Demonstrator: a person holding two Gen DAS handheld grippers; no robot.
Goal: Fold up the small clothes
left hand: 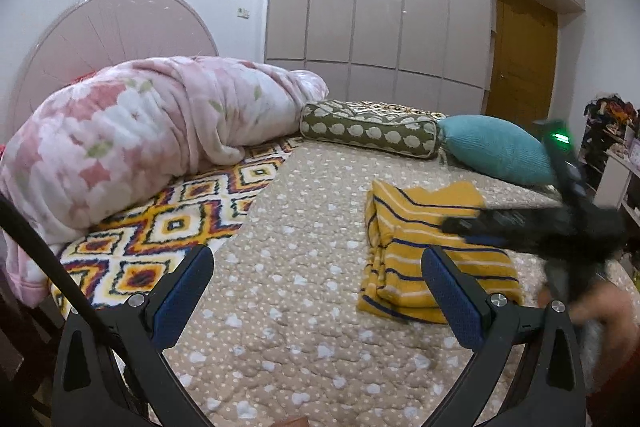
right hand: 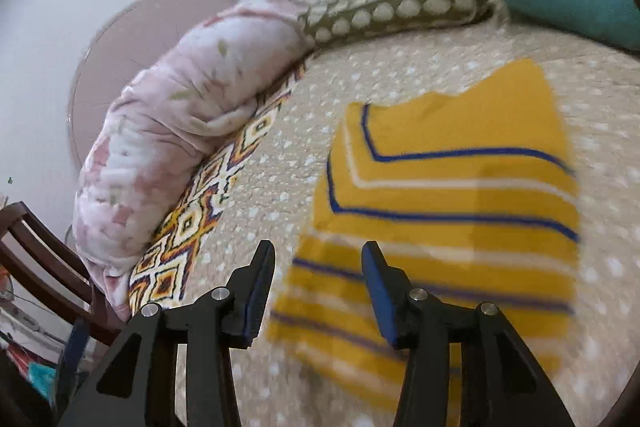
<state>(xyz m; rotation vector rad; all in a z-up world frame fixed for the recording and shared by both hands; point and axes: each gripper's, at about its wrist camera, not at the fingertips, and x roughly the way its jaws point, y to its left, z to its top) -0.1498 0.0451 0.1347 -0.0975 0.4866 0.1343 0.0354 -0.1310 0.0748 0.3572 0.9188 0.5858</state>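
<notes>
**Ana:** One mustard-yellow knitted garment with white and dark-blue stripes [left hand: 436,259] lies folded on the bed's beige quilted cover with pale hearts and dots [left hand: 288,267], toward that cover's right side in the left wrist view.

**Ben:** Flat?

**Ana:** Mostly. Several layers are stacked, with folded edges showing along its left side and a jagged plain yellow edge at the far end. In the right wrist view the same garment [right hand: 452,195] fills the middle, blurred.

**Ben:** And the tools?

**Ana:** The left tool [left hand: 318,291] has its blue-padded fingers spread wide, nothing between them; it hangs over bare cover, its right finger overlapping the garment's near edge in the picture. The right tool [right hand: 318,287] stands partly open, a narrower gap, and holds nothing either. Its fingers [right hand: 380,283] sit over the garment's near left corner; whether they touch the cloth I cannot tell, given the blur. From the left wrist view that right tool [left hand: 460,225] shows as a dark smear across the garment's far right part, a green light glowing on its body.

**Ben:** What's around?

**Ana:** Behind the garment lie an olive bolster cushion with cream shell prints [left hand: 372,133] and, just beside it, a teal knitted pillow [left hand: 496,149]. To the left, a rug-like spread of orange, yellow and black diamonds [left hand: 160,231] lies beside the beige cover, and a rolled pink floral fleece blanket [left hand: 132,131] rests on it. A rounded pink headboard [left hand: 112,31] stands behind, with pale glossy wardrobe doors [left hand: 376,7] and a yellow-brown door [left hand: 524,51] farther back.
</notes>
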